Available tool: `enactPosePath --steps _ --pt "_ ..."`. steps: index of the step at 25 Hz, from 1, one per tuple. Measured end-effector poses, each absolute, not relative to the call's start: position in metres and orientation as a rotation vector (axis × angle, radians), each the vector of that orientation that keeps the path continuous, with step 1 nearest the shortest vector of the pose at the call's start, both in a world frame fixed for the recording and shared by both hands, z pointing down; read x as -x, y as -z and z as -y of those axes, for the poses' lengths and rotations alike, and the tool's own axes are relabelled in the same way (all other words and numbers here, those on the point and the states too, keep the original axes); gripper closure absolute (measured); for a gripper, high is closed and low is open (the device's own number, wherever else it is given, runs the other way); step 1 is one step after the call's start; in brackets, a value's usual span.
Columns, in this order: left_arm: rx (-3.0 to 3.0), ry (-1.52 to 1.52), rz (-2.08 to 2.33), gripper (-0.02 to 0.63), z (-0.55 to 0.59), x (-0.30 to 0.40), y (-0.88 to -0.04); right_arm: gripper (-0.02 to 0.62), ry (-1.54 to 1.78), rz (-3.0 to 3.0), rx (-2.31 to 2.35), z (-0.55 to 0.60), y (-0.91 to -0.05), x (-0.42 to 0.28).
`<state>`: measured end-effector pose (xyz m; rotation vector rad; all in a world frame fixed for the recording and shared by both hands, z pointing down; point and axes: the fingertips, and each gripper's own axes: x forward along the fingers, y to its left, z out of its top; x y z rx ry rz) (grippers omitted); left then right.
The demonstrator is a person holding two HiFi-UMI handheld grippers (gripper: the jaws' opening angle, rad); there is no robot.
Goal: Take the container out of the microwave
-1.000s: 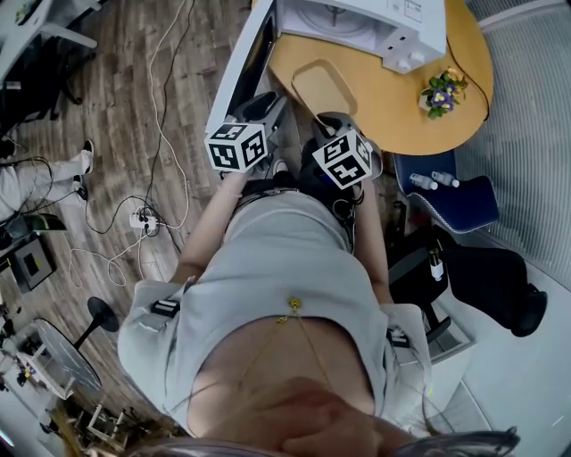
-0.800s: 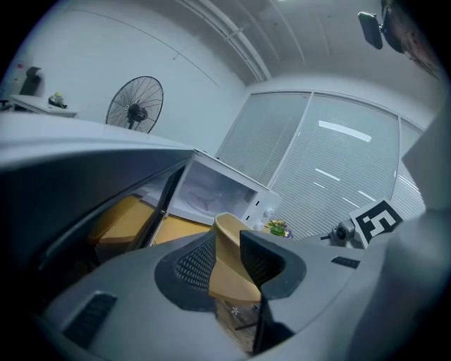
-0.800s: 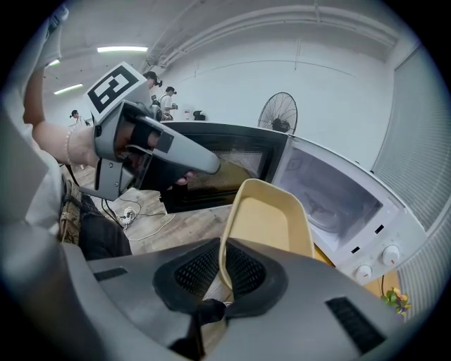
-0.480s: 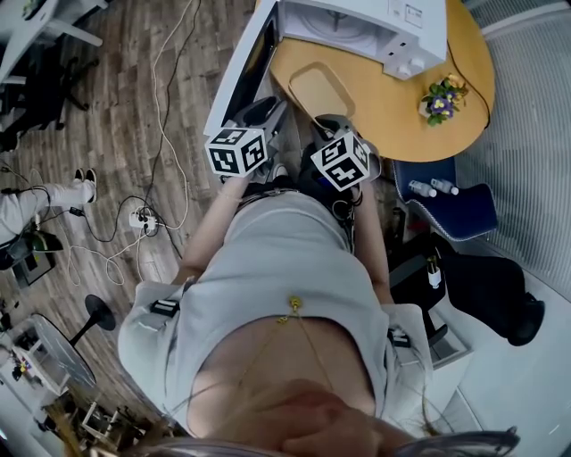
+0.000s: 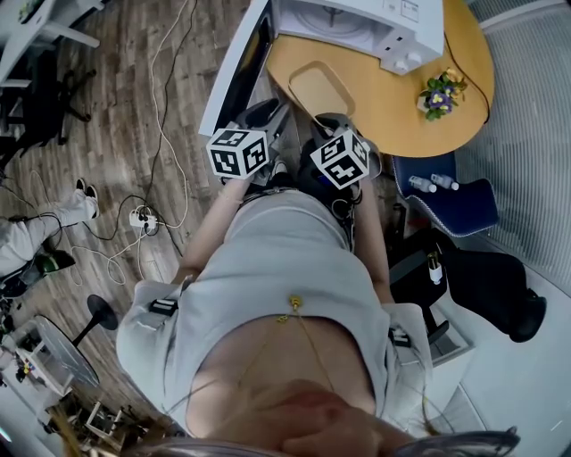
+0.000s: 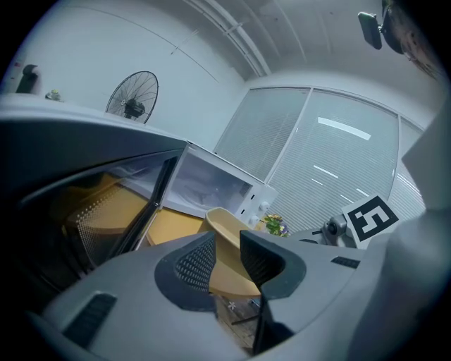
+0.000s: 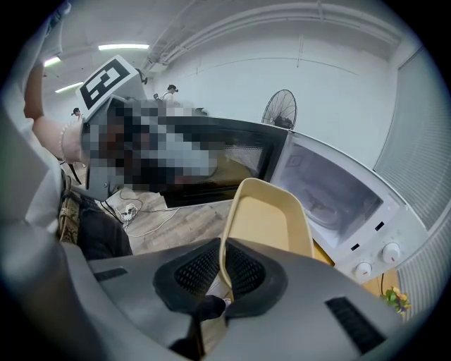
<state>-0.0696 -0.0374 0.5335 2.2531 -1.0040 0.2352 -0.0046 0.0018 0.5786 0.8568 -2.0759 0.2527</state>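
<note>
A shallow tan container (image 5: 323, 87) rests on the round yellow table (image 5: 401, 112) in front of the white microwave (image 5: 357, 22), whose dark door (image 5: 239, 67) hangs open to the left. My right gripper (image 5: 325, 118) is shut on the container's near rim. In the right gripper view the pads (image 7: 241, 270) pinch the thin rim of the container (image 7: 271, 218). My left gripper (image 5: 271, 109) hovers just left of it, beside the door. Its jaws (image 6: 227, 259) are open with nothing between them, and the container (image 6: 227, 227) lies beyond the gap.
A small pot of flowers (image 5: 437, 93) stands on the table's right side. A blue chair (image 5: 451, 203) carrying bottles sits below the table. Cables and a power strip (image 5: 143, 219) lie on the wooden floor, where another person's legs (image 5: 40, 236) are at the left.
Both grippers and the container stay where they were. The other person's legs at the left have shifted down the head view.
</note>
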Motion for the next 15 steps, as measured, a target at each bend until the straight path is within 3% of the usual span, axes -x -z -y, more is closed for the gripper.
enactPosePath --steps 15 --pt "-2.253 -0.253 0.986 0.483 0.0281 0.0644 -0.5357 0.563 -0.267 2.071 -0.861 -0.0057 -0.5827 0.0017"
